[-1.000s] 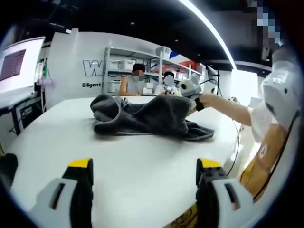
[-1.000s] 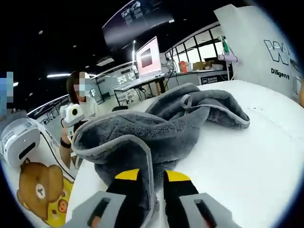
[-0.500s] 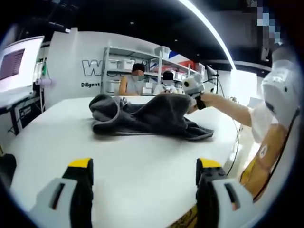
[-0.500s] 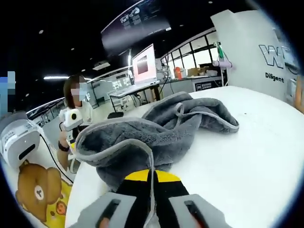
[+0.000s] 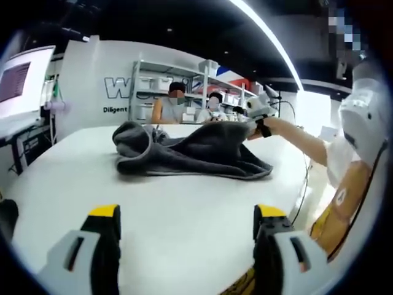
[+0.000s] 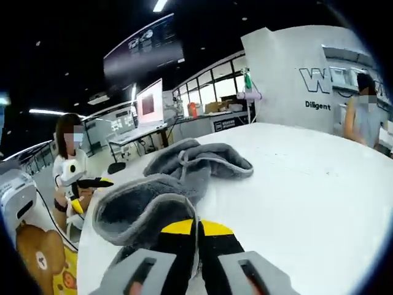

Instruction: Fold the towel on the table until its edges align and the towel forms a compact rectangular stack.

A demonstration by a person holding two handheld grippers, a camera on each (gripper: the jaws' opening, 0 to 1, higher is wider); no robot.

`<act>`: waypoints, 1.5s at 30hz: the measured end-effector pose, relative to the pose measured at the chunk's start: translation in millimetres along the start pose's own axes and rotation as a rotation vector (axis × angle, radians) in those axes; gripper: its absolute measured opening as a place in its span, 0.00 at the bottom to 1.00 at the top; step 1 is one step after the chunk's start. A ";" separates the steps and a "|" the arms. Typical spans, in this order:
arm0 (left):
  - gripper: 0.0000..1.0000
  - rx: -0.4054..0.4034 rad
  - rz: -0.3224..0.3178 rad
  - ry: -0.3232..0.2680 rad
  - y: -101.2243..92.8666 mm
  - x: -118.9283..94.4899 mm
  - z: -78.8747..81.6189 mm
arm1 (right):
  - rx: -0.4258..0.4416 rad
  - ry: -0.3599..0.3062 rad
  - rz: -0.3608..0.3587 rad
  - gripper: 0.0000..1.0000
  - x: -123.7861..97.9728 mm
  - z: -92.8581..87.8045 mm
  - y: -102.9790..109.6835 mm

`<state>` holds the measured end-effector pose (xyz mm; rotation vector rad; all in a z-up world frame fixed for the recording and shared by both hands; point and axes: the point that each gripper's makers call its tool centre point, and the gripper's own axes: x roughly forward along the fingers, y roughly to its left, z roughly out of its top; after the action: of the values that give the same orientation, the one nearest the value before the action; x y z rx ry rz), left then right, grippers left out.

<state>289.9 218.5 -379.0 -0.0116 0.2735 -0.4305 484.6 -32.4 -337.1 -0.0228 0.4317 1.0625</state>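
on the white table (image 5: 184, 203) one grey towel (image 5: 190, 150) lies crumpled, right tool (image 6: 196, 230) pinching its edge, left tool (image 5: 184, 224) released

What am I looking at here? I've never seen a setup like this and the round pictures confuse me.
A person holds a two-jaw gripper in each hand, and a fisheye camera rides on each. In the left gripper view, the left gripper hangs open over a white table, looking at a crumpled grey towel. The right gripper shows there too, at the towel's far end. In the right gripper view, the right gripper is shut on the towel's edge. People stand in the background.
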 end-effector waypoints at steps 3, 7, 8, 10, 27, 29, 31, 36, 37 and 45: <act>0.94 0.001 -0.003 0.000 -1.2 1.0 0.1 | 0.031 -0.028 -0.061 0.02 -15.0 0.0 -17.6; 0.94 0.005 -0.011 0.001 -4.3 2.6 0.2 | 0.088 -0.072 -0.144 0.02 -38.4 -0.6 -44.5; 0.94 0.005 -0.012 0.001 -4.9 2.8 0.4 | 0.095 -0.076 -0.155 0.02 -42.3 -1.4 -48.2; 0.94 0.007 -0.015 0.000 -6.0 3.2 0.6 | 0.107 -0.089 -0.189 0.02 -53.0 -3.7 -58.3; 0.94 0.005 -0.024 0.006 -5.6 5.4 -0.7 | 0.259 -0.108 -0.480 0.03 -124.5 -52.4 -129.3; 0.94 0.004 -0.025 0.005 -6.2 5.7 -0.5 | 0.268 -0.104 -0.510 0.03 -133.0 -57.4 -135.6; 0.94 0.003 -0.025 0.007 -6.1 6.0 -0.9 | 0.273 -0.095 -0.537 0.03 -140.0 -63.4 -139.2; 0.94 0.003 -0.026 0.010 -6.0 6.6 -1.5 | 0.272 -0.081 -0.600 0.03 -155.5 -72.7 -150.4; 0.94 0.004 -0.027 0.010 -6.4 6.7 -1.5 | 0.270 -0.076 -0.627 0.03 -161.7 -76.1 -156.2; 0.94 0.003 -0.023 0.013 -5.9 5.9 -1.9 | 0.259 -0.035 -0.713 0.03 -185.6 -91.4 -177.2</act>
<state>292.1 210.8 -382.0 -0.0090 0.2855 -0.4538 528.3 -296.3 -388.2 0.0682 0.4770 0.3019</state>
